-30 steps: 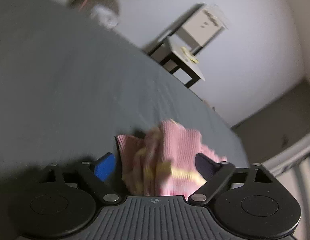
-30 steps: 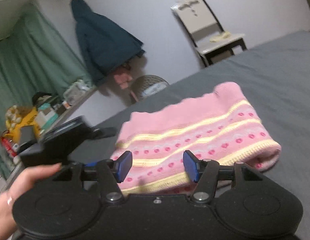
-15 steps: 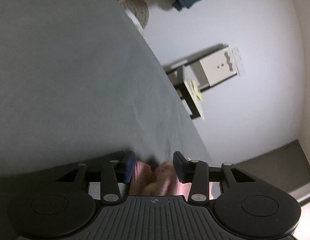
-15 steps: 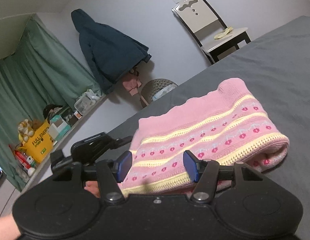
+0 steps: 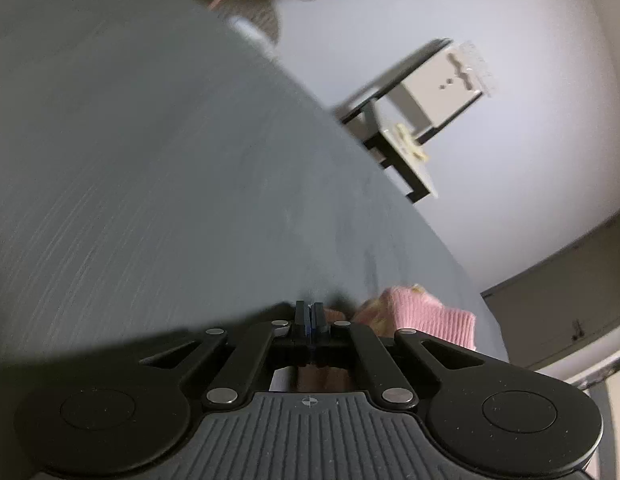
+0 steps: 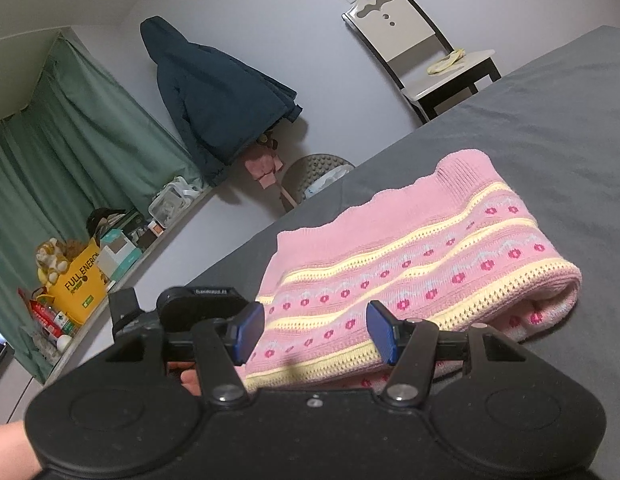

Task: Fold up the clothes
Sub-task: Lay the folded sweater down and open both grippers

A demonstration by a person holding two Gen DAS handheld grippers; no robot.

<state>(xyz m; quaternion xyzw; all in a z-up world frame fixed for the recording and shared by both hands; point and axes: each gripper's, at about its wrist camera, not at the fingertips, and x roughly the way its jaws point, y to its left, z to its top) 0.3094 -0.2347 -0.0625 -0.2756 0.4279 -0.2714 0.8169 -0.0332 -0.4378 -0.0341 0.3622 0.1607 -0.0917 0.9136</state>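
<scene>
Left gripper (image 5: 310, 316) jaws pressed together beside sweater (image 6: 410, 264); right gripper (image 6: 316, 330) jaws spread, level.

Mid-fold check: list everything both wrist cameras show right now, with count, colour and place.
Knit garment: one, pink with yellow stripes and red dots, folded on the bed.
Bed cover: one, dark grey, under the garment.
Chair: one, cream and black, against the wall.
Yellowish cloth: one, on the chair seat.
Jacket: one, dark blue, hanging on the wall.
Curtain: green, far left.
Yellow bag: one, on the cluttered shelf.
Left claw: black, fingers together beside the garment's edge.
Right claw: black with blue pads, open at the garment's near edge.
</scene>
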